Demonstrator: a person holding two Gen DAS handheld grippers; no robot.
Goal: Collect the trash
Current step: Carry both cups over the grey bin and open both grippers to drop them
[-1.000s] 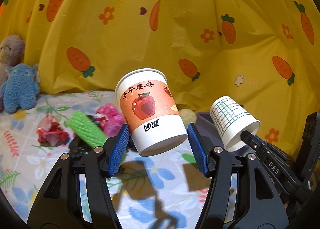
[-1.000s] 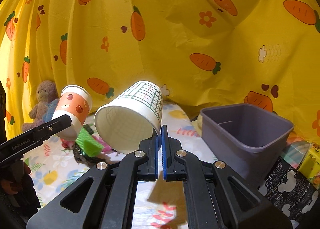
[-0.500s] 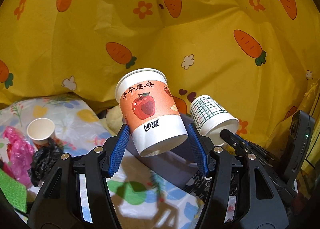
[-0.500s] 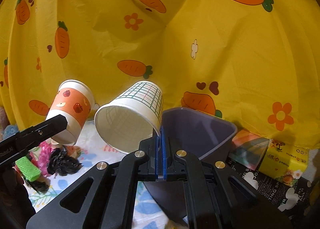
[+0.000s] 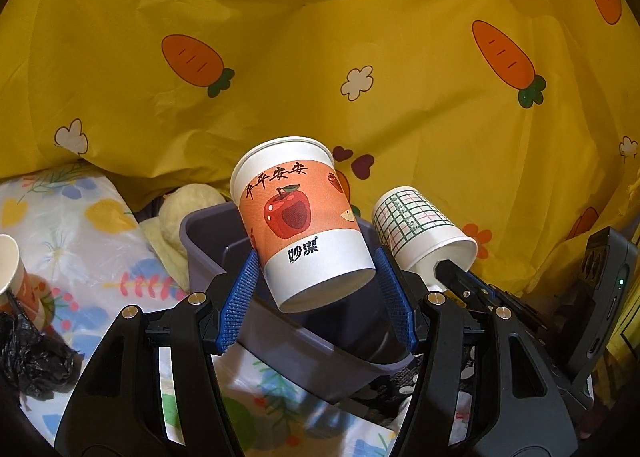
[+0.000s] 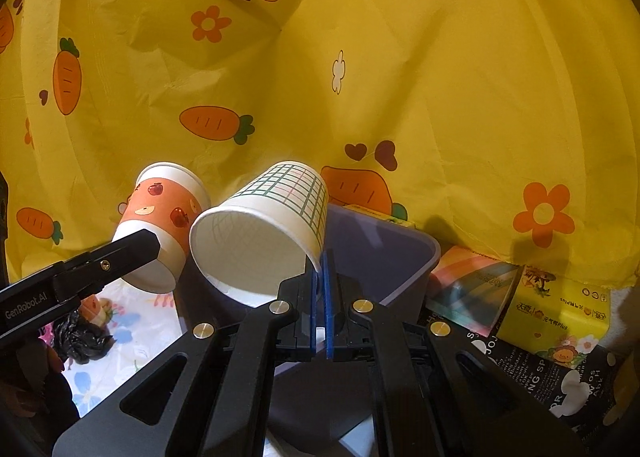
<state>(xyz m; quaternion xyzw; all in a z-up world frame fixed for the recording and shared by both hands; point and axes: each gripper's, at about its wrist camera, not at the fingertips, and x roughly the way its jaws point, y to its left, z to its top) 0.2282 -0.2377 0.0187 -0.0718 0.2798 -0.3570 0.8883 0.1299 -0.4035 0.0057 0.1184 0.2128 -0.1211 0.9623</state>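
My left gripper (image 5: 316, 297) is shut on an orange apple-print paper cup (image 5: 300, 221), held upside down and tilted over the purple bin (image 5: 208, 233). My right gripper (image 6: 319, 297) is shut on the rim of a white paper cup with a green grid (image 6: 264, 233), lying on its side with its mouth toward the camera, above the near left edge of the purple bin (image 6: 416, 269). The left wrist view shows the grid cup (image 5: 420, 233) to the right of the apple cup, and the right wrist view shows the apple cup (image 6: 160, 233) on the left.
A yellow carrot-print cloth (image 5: 320, 57) hangs behind the bin. On the floral sheet (image 5: 80, 241) to the left lie a black crumpled bag (image 5: 28, 361) and another paper cup (image 5: 12, 277). A cream plush (image 5: 188, 205) sits behind the bin; a yellow box (image 6: 556, 313) lies to its right.
Both grippers swung right with their cups: the green and pink trash and plush toys slid out of view, and the purple bin now lies directly under the two cups.
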